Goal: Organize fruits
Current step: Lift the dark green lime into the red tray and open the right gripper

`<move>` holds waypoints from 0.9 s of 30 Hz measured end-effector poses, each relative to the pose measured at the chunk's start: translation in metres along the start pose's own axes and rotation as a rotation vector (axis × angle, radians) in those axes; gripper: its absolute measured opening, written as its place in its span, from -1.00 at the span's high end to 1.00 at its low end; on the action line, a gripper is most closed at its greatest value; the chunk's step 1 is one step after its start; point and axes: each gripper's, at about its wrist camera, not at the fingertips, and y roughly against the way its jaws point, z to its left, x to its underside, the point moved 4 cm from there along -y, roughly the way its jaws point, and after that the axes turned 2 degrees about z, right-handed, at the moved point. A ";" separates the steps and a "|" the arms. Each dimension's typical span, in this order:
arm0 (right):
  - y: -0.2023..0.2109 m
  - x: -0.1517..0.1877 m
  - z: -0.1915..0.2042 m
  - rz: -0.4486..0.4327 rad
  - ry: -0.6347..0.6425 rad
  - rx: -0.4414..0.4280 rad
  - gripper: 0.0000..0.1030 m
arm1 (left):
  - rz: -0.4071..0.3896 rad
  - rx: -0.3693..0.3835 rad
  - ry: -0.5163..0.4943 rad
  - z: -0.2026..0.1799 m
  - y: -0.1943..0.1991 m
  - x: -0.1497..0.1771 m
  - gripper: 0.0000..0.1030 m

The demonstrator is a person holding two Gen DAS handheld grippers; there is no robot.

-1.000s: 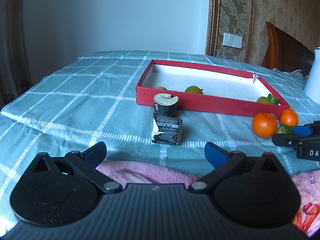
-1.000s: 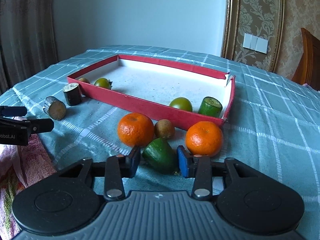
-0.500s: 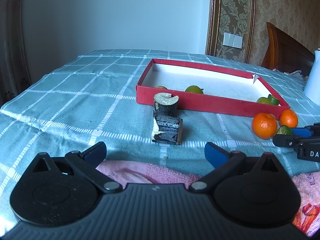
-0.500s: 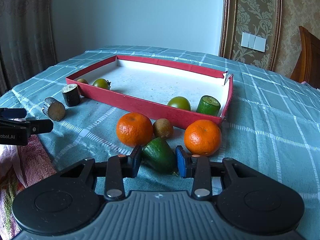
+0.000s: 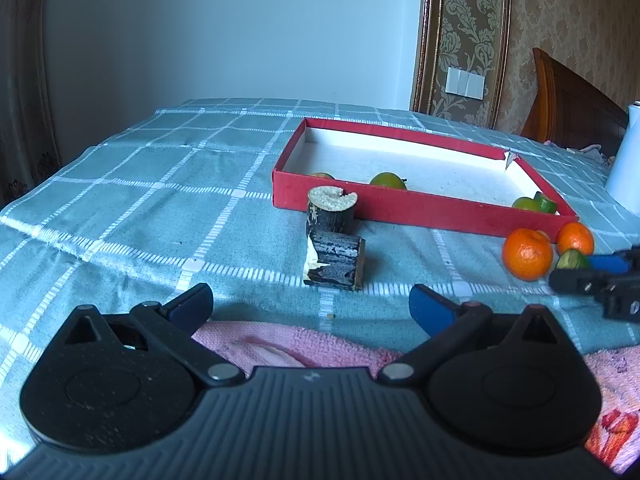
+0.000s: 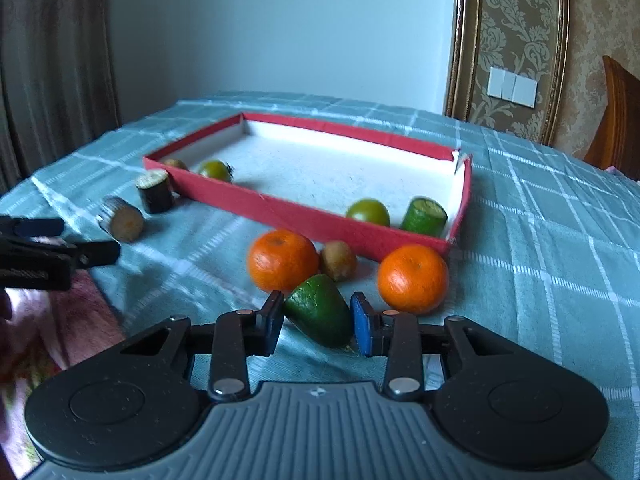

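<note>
My right gripper (image 6: 318, 326) is shut on a green cone-shaped fruit piece (image 6: 320, 312), low over the checked tablecloth. Around it lie two oranges (image 6: 282, 260) (image 6: 412, 278) and a brown kiwi (image 6: 338, 260), just in front of the red tray (image 6: 304, 216). The tray holds a green round fruit (image 6: 368, 212), a green cut cylinder (image 6: 424, 216) and two more fruits at its far left corner. My left gripper (image 5: 312, 308) stands open over a pink towel (image 5: 304, 344) with nothing between its fingers. Two dark cut stubs (image 5: 332, 210) (image 5: 334, 260) lie ahead of it.
A white jug (image 5: 628, 168) stands at the far right of the table. A wooden headboard (image 5: 572, 100) and a patterned wall are behind. The tray's white floor (image 6: 332, 168) is mostly bare. The tablecloth (image 5: 140, 200) stretches away to the left.
The right gripper has kept its grip on the green piece and shifted only slightly. The left gripper has stayed where it was, still open.
</note>
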 end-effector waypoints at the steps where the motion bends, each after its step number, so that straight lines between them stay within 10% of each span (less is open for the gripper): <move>1: 0.004 -0.004 0.000 -0.013 -0.004 -0.005 0.31 | -0.001 0.001 0.001 0.000 0.000 0.000 -1.00; 13: -0.019 -0.091 -0.036 -0.106 -0.096 0.051 0.31 | 0.002 0.001 0.005 0.000 0.002 0.000 -1.00; 27: -0.102 -0.081 -0.060 0.036 -0.135 0.124 0.31 | 0.015 0.007 0.006 0.002 -0.002 0.000 -1.00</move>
